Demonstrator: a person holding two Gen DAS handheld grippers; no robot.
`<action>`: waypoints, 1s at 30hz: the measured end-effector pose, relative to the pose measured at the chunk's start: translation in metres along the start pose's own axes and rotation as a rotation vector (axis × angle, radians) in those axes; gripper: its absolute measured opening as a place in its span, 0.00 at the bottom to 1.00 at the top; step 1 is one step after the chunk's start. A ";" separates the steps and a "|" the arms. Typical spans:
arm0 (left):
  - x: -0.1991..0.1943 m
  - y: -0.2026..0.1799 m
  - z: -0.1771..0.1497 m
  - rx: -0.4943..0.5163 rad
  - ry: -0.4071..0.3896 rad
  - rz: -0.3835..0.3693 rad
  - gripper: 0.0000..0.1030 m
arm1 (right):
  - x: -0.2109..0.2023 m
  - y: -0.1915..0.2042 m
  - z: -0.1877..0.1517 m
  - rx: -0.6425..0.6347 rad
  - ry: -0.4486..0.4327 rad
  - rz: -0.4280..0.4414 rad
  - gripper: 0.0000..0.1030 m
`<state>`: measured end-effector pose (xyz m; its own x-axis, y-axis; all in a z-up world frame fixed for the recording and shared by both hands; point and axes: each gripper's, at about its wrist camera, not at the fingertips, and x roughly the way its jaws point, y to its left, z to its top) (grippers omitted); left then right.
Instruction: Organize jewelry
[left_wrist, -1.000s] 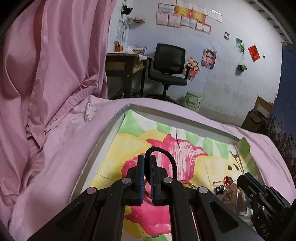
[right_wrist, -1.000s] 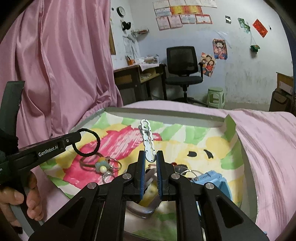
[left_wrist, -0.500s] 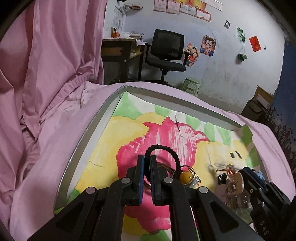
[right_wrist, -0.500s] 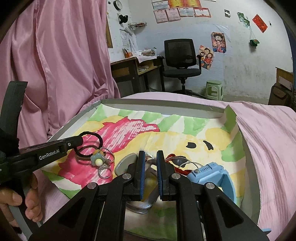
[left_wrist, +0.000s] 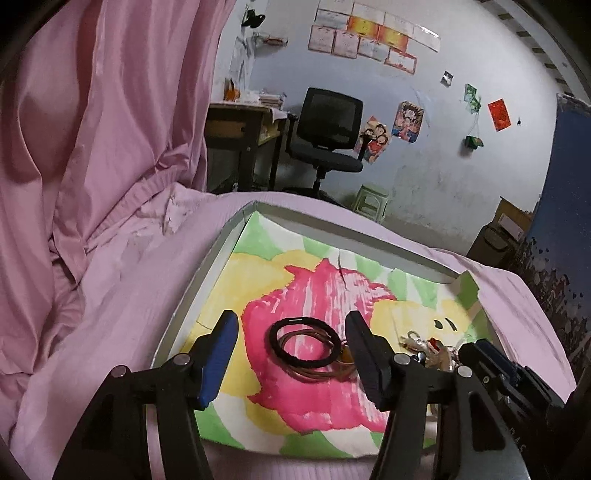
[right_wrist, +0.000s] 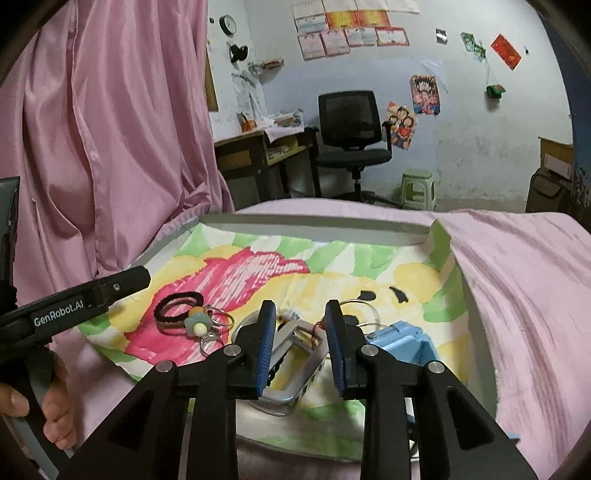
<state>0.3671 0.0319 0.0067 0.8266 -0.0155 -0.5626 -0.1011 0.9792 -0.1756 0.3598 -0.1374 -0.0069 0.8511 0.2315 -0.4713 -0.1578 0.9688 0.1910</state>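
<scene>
A shallow grey-rimmed tray (left_wrist: 207, 280) lined with flower-painted paper lies on pink bedding (right_wrist: 524, 280). On the pink bloom rests one black braided hair tie (left_wrist: 303, 340) atop thin brown cord loops (left_wrist: 317, 369), lying free between the wide-spread fingers of the left gripper (left_wrist: 291, 354). Just beside lie one pastel flower charm (right_wrist: 197, 324), wire rings (right_wrist: 214, 332), a silver rectangular clip (right_wrist: 295, 365) and one blue watch (right_wrist: 400, 341). The right gripper (right_wrist: 300, 343) hovers over the clip, jaws apart and empty.

White lettering "GenRobot.AI" printed on the side of the black left gripper (right_wrist: 110, 291), seen left of the right gripper (right_wrist: 301, 341). Partial letters, possibly "AS", on black housing (left_wrist: 517, 448) right of the left gripper's fingers; unclear. Wall papers (right_wrist: 349, 35) far ahead: print too small to read.
</scene>
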 end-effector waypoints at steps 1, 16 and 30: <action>-0.004 0.000 0.000 0.001 -0.011 -0.002 0.59 | -0.003 0.000 0.001 0.000 -0.013 -0.004 0.32; -0.056 0.006 -0.009 0.006 -0.156 -0.031 0.97 | -0.061 -0.002 0.009 0.030 -0.223 -0.007 0.74; -0.138 0.017 -0.050 0.041 -0.264 -0.023 1.00 | -0.142 0.021 -0.010 0.010 -0.247 -0.004 0.88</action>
<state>0.2242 0.0404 0.0411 0.9447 0.0105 -0.3279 -0.0631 0.9867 -0.1500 0.2303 -0.1487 0.0550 0.9485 0.1980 -0.2472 -0.1503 0.9684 0.1991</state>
